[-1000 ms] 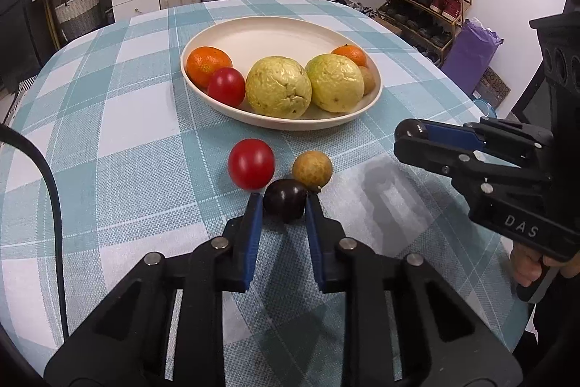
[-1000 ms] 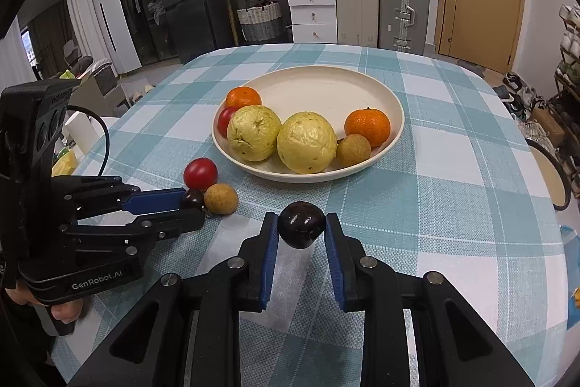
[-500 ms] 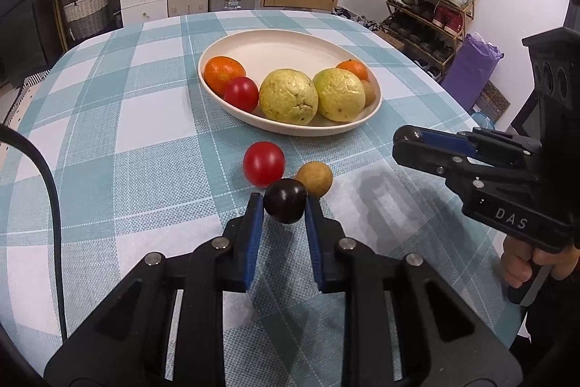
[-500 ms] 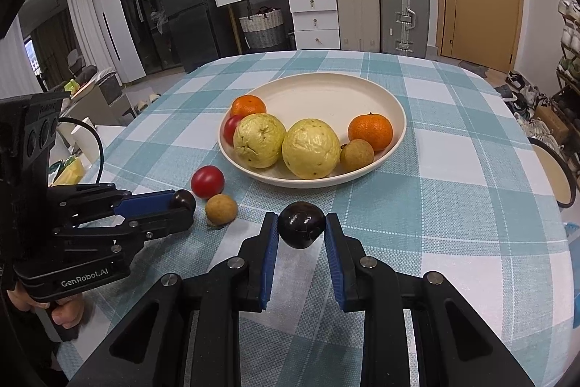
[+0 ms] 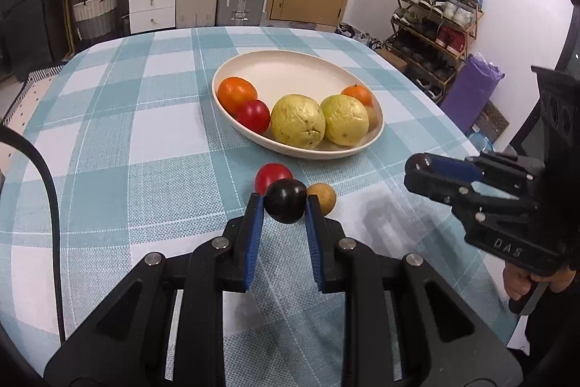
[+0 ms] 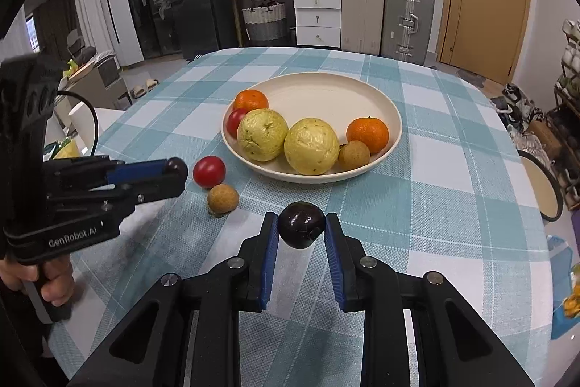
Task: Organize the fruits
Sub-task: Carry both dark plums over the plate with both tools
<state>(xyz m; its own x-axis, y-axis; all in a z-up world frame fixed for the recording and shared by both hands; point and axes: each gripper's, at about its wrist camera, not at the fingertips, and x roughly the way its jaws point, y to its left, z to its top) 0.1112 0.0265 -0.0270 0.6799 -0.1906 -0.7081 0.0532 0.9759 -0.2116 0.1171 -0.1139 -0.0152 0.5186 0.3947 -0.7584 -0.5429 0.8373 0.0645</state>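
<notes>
Beside bowl [image 6: 393, 140]: loose tomato [image 6: 208, 171], longan [image 6: 222, 198].

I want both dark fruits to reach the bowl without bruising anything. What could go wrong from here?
1. Each round dark plum sits only at the tips of its hand-held gripper, so it might slip out.
2. The near side of the bowl is crowded by two guavas; a plum released there may knock them or roll off.
3. The left hand-held gripper could nudge the red tomato and brown longan lying loose close by.
</notes>
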